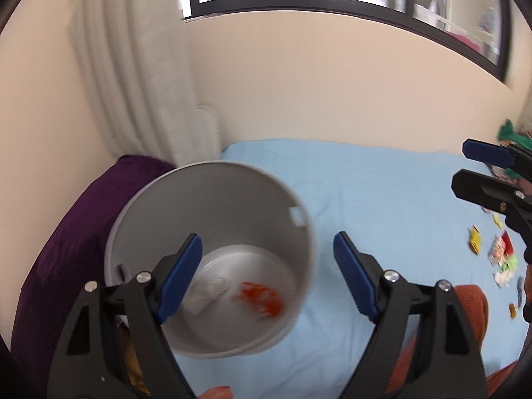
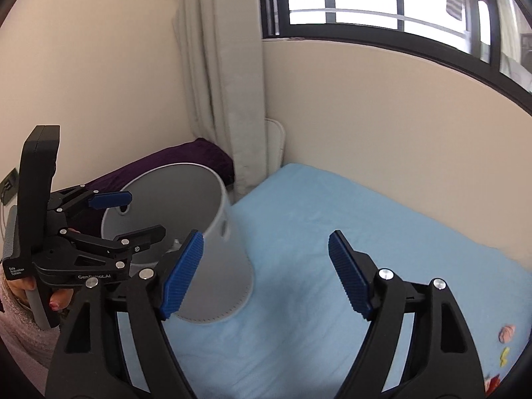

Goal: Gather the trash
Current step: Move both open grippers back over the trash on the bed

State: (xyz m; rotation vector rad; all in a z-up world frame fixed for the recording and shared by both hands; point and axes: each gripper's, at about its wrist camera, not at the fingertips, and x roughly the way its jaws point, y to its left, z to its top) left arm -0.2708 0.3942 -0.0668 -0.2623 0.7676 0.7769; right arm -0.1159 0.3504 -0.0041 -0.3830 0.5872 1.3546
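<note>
pale blue bedsheet (image 1: pixel 382 179) fills my view, pushed into a cream-walled corner under a dark-framed window (image 2: pixel 365 10), with a purple pillow (image 1: pixel 76 219) at the far left. on the sheet sits a grey bin (image 1: pixel 212 199), tilted toward me, round and plain; inside it i see white crumpled tissue (image 1: pixel 209 291) and an orange scrap (image 1: pixel 262 299). small colourful wrappers (image 1: pixel 498 252) lie scattered on the sheet well to the right. my left gripper (image 1: pixel 267 272) angles down over the bin's near rim, jaws released, gripping nothing. my right gripper (image 2: pixel 266 271) points down at bare sheet right of the bin, jaws also spread, nothing between them.
</note>
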